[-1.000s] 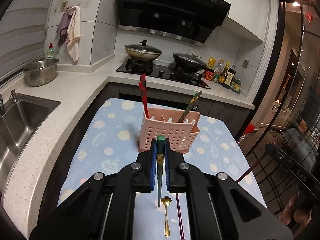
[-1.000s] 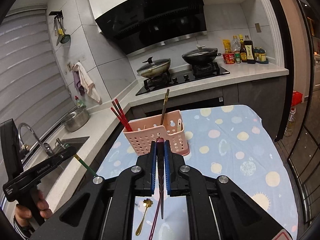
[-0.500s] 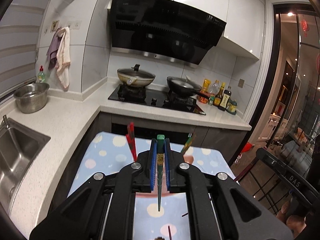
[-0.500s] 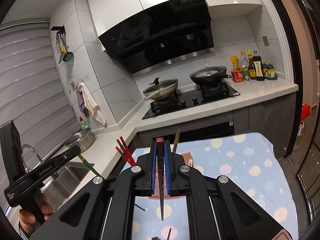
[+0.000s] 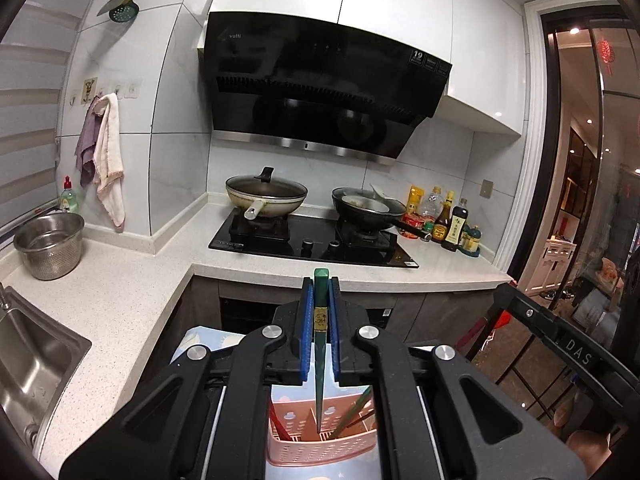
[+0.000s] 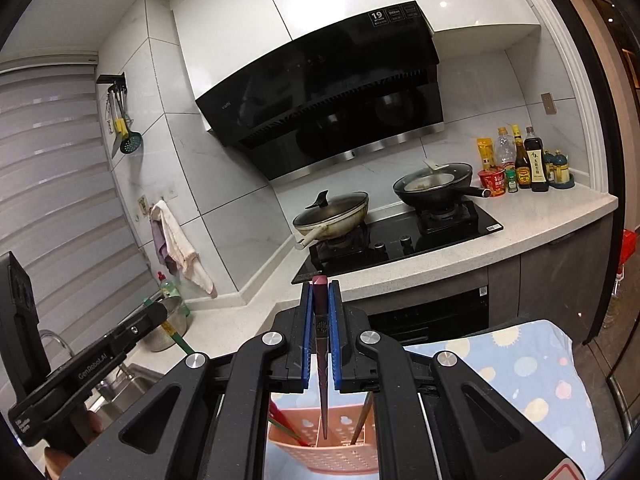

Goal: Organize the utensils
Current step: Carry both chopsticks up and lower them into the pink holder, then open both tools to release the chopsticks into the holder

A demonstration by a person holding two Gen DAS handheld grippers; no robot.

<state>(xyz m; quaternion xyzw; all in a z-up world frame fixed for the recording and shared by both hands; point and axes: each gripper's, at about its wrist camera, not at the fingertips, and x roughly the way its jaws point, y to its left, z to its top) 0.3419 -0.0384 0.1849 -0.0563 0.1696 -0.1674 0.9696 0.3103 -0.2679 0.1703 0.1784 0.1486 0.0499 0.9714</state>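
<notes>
My left gripper (image 5: 320, 280) is shut on a green chopstick (image 5: 319, 364) that hangs point down over the pink perforated utensil caddy (image 5: 320, 446). Red and green chopsticks stand in the caddy. In the right wrist view my right gripper (image 6: 320, 284) is shut on a dark maroon chopstick (image 6: 323, 384), whose tip hangs over the same pink caddy (image 6: 336, 456). The left gripper (image 6: 154, 314) shows at the left edge there, with its green chopstick (image 6: 178, 340) slanting down. Both grippers sit above the caddy, which is mostly hidden behind their bodies.
The caddy stands on a table with a blue spotted cloth (image 6: 532, 372). Beyond it lie a white counter (image 5: 120, 288), a black hob with two pans (image 5: 312, 232), sauce bottles (image 5: 452, 220), a steel bowl (image 5: 50, 244) and a sink (image 5: 28, 364).
Both grippers have risen and moved forward over the caddy with their chopsticks. The gold spoon and loose chopstick on the cloth have dropped out of view.
</notes>
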